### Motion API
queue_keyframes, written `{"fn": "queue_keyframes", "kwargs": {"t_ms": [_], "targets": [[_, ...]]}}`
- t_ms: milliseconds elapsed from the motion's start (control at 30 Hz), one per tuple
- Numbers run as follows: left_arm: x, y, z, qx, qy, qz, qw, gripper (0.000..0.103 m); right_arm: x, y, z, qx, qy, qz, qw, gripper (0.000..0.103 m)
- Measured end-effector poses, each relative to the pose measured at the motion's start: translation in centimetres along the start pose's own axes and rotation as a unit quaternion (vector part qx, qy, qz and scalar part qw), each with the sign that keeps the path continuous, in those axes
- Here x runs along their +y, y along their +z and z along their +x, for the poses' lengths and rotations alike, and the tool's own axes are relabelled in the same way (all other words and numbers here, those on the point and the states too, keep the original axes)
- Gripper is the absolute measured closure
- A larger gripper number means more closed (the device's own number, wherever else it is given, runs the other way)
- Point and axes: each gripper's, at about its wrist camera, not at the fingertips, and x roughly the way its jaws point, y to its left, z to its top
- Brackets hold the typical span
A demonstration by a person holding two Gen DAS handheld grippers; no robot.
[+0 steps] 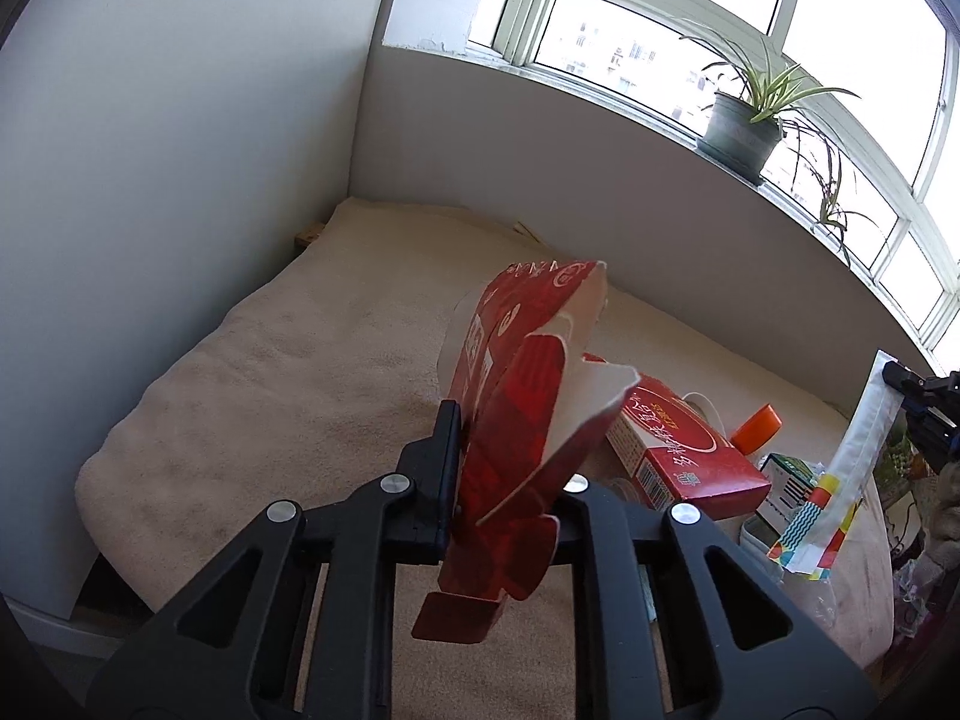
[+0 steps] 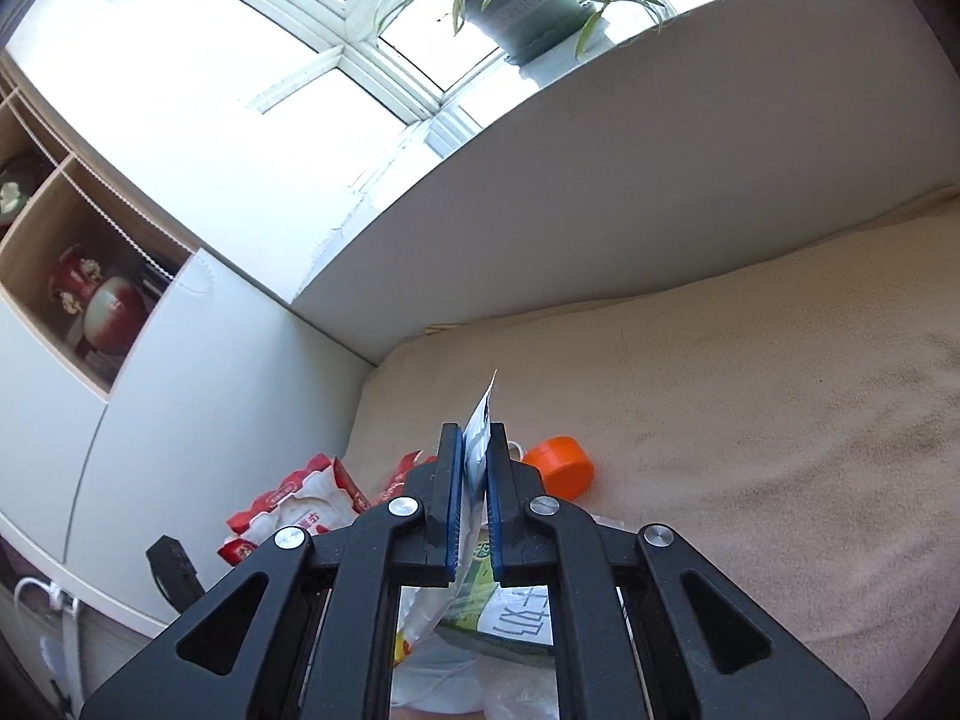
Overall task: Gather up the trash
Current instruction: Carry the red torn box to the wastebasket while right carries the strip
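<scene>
Trash lies scattered across the beige blanket [image 1: 300, 360] on the bed, and we hold two pieces of it already. Our left gripper [image 1: 510, 474] is clamped on a torn, flattened red carton [image 1: 528, 372], which stands up out of the jaws above the blanket, with one flap hanging below them. Our right gripper [image 2: 474, 480] is pinched tight on a thin white wrapper [image 2: 480, 426] whose edge sticks up past the blue pads [image 2: 454, 492]; from the left wrist we see that same wrapper [image 1: 852, 462] hanging free, white above and brightly patterned at its lower end.

Behind the carton, an intact red box [image 1: 690, 456] lies on the blanket, with an orange cap [image 1: 759, 429] just beyond it. From the right wrist we see the orange cap [image 2: 561, 465] lying on the blanket just beyond the fingertips, a red-and-white snack bag [image 2: 288, 516] near the wall to the left, and a green-printed package [image 2: 504, 612] below the jaws.

A potted plant [image 1: 741, 126] stands on the windowsill, and a wall shelf [image 2: 90, 288] holds red vases.
</scene>
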Motion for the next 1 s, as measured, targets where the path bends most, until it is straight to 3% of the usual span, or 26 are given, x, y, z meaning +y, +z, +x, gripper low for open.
{"fn": "queue_keyframes", "kwargs": {"t_ms": [600, 1000], "targets": [[0.5, -3.1, -10.2, -0.045, -0.033, 0.001, 0.9984, 0.089, 7.1, -2.8, -8.2, -0.070, 0.022, -0.096, 0.993, 0.098], [-0.9, -9.3, -14.1, -0.011, -0.072, 0.015, 0.9972, 0.089, 8.7, -8.8, -11.6, -0.048, 0.020, -0.157, 0.986, 0.098]]}}
